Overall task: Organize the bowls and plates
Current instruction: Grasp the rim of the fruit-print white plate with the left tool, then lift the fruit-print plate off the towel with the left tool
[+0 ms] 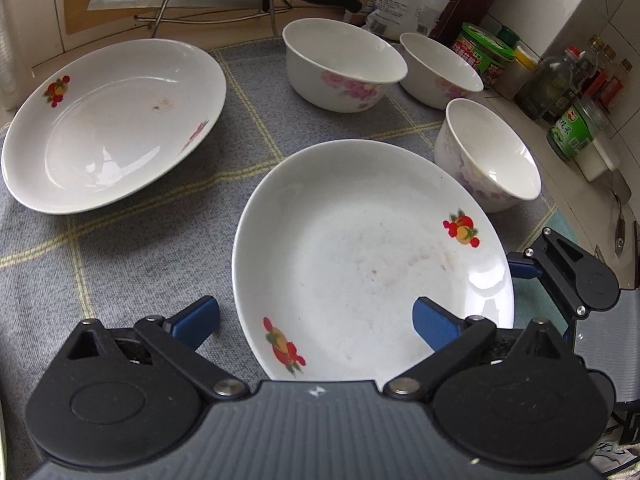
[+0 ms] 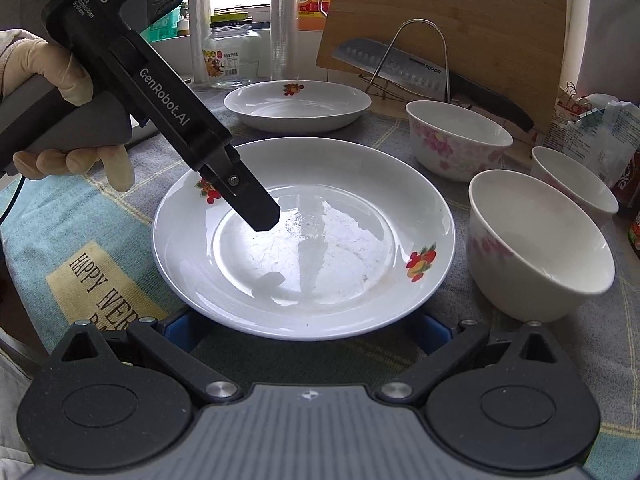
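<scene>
The near plate lies between the spread left tongs, one blue finger above its bowl. The right tongs, at the plate's six o'clock rim, gape wide, gripping nothing.

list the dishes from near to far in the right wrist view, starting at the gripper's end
large white plate with red fruit prints → white bowl with faded pink flowers nearest the camera → white bowl with bright pink flowers → second white fruit-print plate by the glass jar

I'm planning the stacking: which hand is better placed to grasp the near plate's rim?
Left. The left gripper is open with the near plate's rim between its pads; the right gripper's pads both sit outside it.
</scene>
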`<state>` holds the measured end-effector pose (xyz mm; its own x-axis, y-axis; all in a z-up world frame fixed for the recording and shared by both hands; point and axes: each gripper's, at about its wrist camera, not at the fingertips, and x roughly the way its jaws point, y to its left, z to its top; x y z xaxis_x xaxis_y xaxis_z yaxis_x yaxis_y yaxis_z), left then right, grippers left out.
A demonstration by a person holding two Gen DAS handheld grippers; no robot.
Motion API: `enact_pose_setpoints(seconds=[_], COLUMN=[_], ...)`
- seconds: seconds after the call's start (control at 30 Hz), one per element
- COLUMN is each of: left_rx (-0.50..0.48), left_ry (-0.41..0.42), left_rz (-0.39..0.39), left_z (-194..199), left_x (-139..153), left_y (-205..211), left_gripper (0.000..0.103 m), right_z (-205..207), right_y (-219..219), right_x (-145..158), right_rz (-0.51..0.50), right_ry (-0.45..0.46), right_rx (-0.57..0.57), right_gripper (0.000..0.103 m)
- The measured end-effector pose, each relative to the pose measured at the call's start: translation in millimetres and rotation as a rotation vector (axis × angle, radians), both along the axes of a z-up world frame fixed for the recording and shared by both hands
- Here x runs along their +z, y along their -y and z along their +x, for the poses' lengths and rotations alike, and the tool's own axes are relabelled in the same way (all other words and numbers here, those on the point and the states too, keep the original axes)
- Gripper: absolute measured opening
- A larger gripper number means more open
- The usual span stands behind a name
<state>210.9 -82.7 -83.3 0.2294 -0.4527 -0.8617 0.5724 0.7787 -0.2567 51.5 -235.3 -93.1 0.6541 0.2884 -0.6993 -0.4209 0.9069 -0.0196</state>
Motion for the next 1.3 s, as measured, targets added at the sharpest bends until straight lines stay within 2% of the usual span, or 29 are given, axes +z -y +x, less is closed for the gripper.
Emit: enact_pose_setpoints(seconds=[0.2,0.37,0.53,0.77,0.93,1.3], left_rx=[0.007,-0.041,-0.005,-0.079,-0.112,-0.228], left_ry=[-0.020,0.022,0.016,0.081,0.088,0.018], left_rz=[-0.067,-0.027,-0.027,-0.004,0.007,0.028], left_z=[10,4,8,18,31,42], left_x=[0,-1,-1,10,10,7], left_y=[-10,-4,-1,15,25,42], left_gripper=[0.102,0.102,0.100,0.100,0.100,0.093], right_z=[0,-1,-1,-3,-4,-2], right_y=[-1,-1,0,0,0,-2], right_x=[0,0,-1,-1,-2,1], right_rz=[0.001,0.003,0.003,0.007,0.008,-0.007], right_ry=[0.002,0.010,0.012,0.024,0.029,0.028], right_rx=[-0.001,-0.003,-0.002,-0.001,0.001,0.009], right_gripper=[0.103,0.103,0.103,0.103,0.103,0.103])
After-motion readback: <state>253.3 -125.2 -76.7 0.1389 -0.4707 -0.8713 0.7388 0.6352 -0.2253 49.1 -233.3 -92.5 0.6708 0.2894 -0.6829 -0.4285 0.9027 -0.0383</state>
